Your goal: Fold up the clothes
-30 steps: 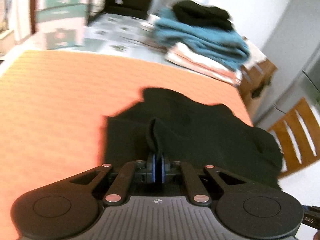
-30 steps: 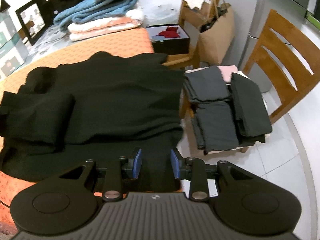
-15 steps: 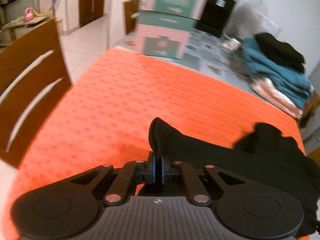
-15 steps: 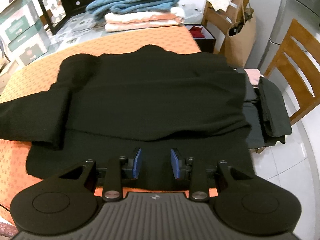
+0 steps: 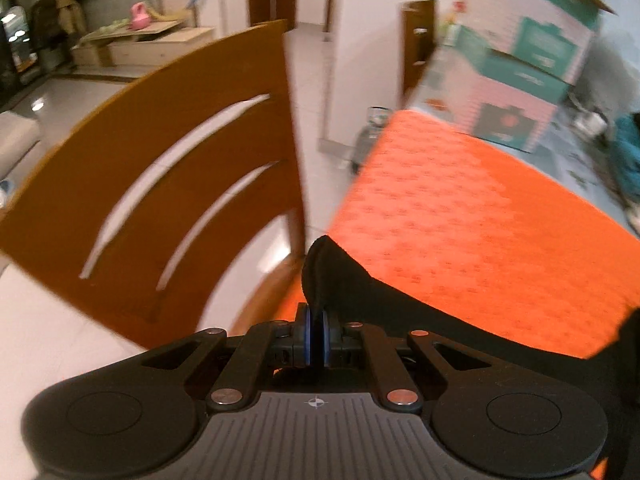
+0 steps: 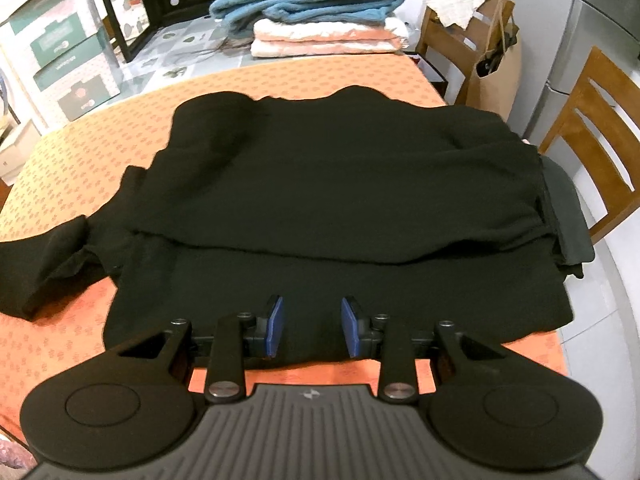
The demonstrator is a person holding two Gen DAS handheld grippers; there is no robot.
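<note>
Black knit fabric, the sleeve end (image 5: 340,276) of the black sweater, stands pinched between the 2 blue pads of the left gripper (image 5: 315,338), whose fingers are pressed together with no gap showing in the left wrist view. From the pads the sleeve runs right and low over the orange tablecloth (image 5: 480,216) and leaves the frame at the right edge, so its join to the garment is cut off. A wooden chair back (image 5: 152,184) with 2 curved slots fills the left half; it and the stacked pink-and-teal boxes (image 5: 516,80) beyond the cloth are smeared by motion blur, and their print cannot be read. Right wrist view: the right gripper (image 6: 312,328) hovers with its blue pads well apart and nothing between them, above the near hem of the black sweater (image 6: 344,200), which lies spread across the orange tablecloth with its upper layer doubled over the lower. The sleeve stretches off the left edge of this frame, so the left gripper itself is out of sight. The sweater's right side overhangs the table and partly hides dark folded garments (image 6: 568,216) beside another wooden chair (image 6: 600,128). A pile of folded blue and peach textiles (image 6: 320,12) rests at the far end of the table.
</note>
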